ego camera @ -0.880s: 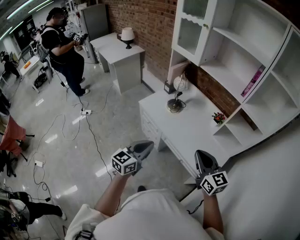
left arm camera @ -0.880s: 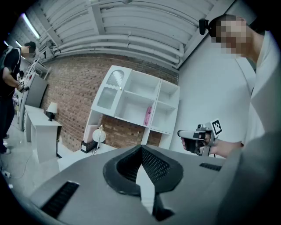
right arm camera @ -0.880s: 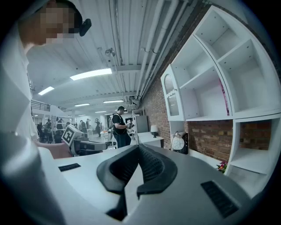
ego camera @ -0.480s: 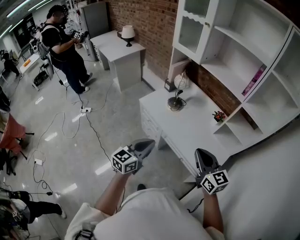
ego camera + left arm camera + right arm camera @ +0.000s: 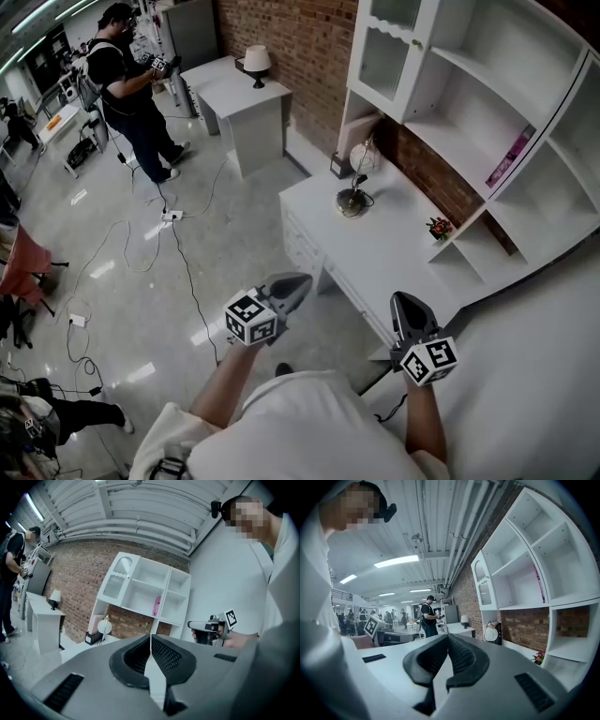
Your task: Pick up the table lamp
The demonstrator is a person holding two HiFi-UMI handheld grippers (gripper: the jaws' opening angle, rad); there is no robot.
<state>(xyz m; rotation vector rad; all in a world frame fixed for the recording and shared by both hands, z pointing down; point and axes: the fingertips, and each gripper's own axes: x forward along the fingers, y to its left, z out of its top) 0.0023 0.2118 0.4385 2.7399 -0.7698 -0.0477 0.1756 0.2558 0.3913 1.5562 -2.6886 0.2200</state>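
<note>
The table lamp (image 5: pixel 355 184) stands at the far end of the white desk (image 5: pixel 384 253), with a round dark base, a thin stem and a pale globe shade. It shows small in the left gripper view (image 5: pixel 104 626) and in the right gripper view (image 5: pixel 491 633). My left gripper (image 5: pixel 298 281) hangs over the floor beside the desk's near corner, shut and empty, far short of the lamp. My right gripper (image 5: pixel 403 302) is over the desk's near edge, also shut with nothing in it. Both sets of jaws, left (image 5: pixel 150 637) and right (image 5: pixel 447 637), meet tip to tip.
A white shelf unit (image 5: pixel 487 112) rises behind the desk against a brick wall. A small red flower pot (image 5: pixel 438 228) sits on the desk's right side. A second table (image 5: pixel 239 98) with a shaded lamp (image 5: pixel 256 62) stands farther back. A person (image 5: pixel 131 84) and cables (image 5: pixel 173 234) occupy the floor at left.
The desk and lamp have slid slightly up in the head view. The person at the back has stepped farther away. Both grippers stay shut and nearly still.
</note>
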